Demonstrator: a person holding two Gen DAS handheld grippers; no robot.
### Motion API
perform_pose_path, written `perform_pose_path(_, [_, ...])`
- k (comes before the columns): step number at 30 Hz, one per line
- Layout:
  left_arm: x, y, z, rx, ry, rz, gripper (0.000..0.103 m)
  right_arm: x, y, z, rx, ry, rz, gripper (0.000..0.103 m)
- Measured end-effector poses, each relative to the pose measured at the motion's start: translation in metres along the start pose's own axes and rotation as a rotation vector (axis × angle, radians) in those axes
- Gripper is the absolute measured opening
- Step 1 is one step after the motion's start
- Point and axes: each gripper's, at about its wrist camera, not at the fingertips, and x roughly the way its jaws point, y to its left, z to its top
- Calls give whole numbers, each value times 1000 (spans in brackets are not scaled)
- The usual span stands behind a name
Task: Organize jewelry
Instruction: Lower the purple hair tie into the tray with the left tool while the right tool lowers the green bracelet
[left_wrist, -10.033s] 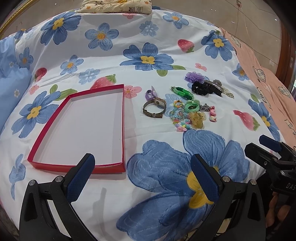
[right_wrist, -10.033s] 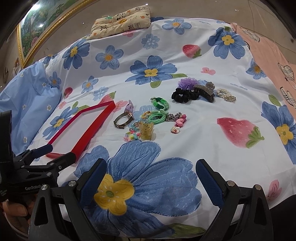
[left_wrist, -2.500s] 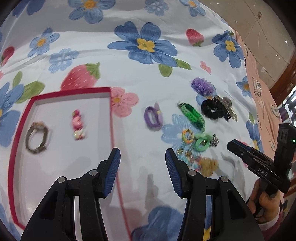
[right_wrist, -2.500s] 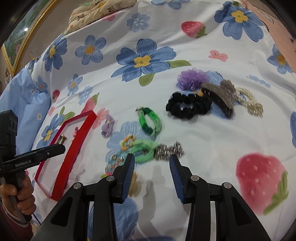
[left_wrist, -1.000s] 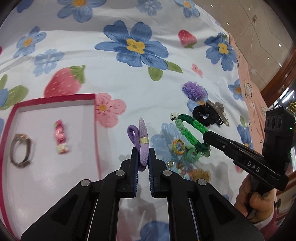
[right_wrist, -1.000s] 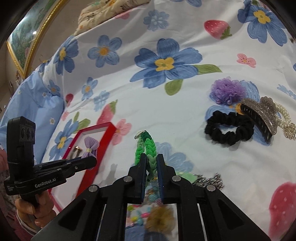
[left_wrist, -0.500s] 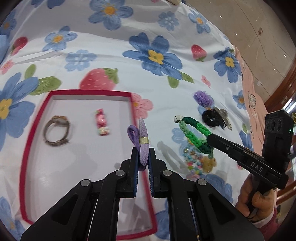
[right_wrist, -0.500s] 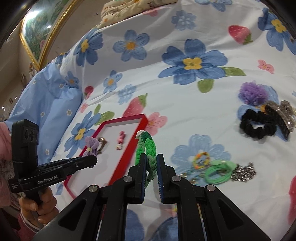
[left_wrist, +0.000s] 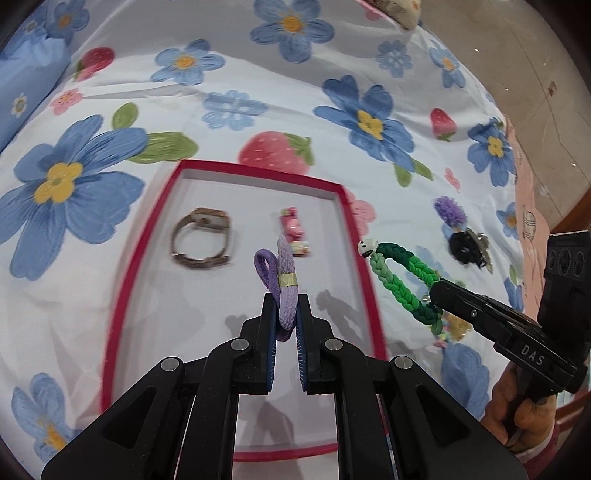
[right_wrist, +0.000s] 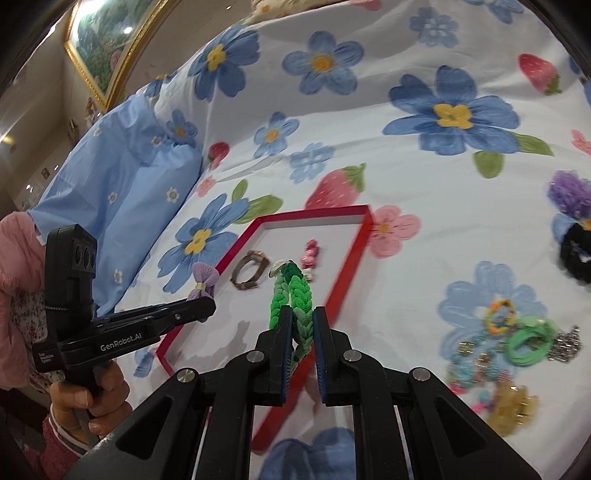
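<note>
On the bed (left_wrist: 258, 74) lies the red tray (left_wrist: 125, 266), holding a watch (left_wrist: 201, 238). Above it, left gripper (left_wrist: 285, 321) fingers pinch a purple bow (left_wrist: 282, 280); right gripper (right_wrist: 302, 332) fingers clamp a green braid (right_wrist: 291, 299). Both look soft, light and floppy, best held mid-body.

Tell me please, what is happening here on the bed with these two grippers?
A person is sorting jewelry into a red tray. The left gripper is shut on a purple bow, held above the tray. The right gripper is shut on a green braided bracelet. A watch and a pink charm lie in the tray. Other pieces wait on the bedsheet.
</note>
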Motion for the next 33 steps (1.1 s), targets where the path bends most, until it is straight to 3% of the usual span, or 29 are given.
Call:
perform_pose_path(7, [12, 27, 2, -31, 35, 55, 8, 38, 19, 1, -19, 54, 26, 11])
perform_pose_path(14, [41, 47, 2, -50, 100, 118, 8, 76, 22, 6, -32, 115, -11, 11])
perform_pose_path(28, [55, 46, 5, -14, 126, 185, 13, 105, 25, 6, -81, 193, -70, 15])
perform_pose_path(31, [55, 45, 5, -11, 126, 193, 19, 105, 24, 7, -76, 197, -65, 14])
perform_pose_path(33, [54, 45, 6, -11, 125, 203, 29, 104, 24, 7, -68, 197, -56, 16])
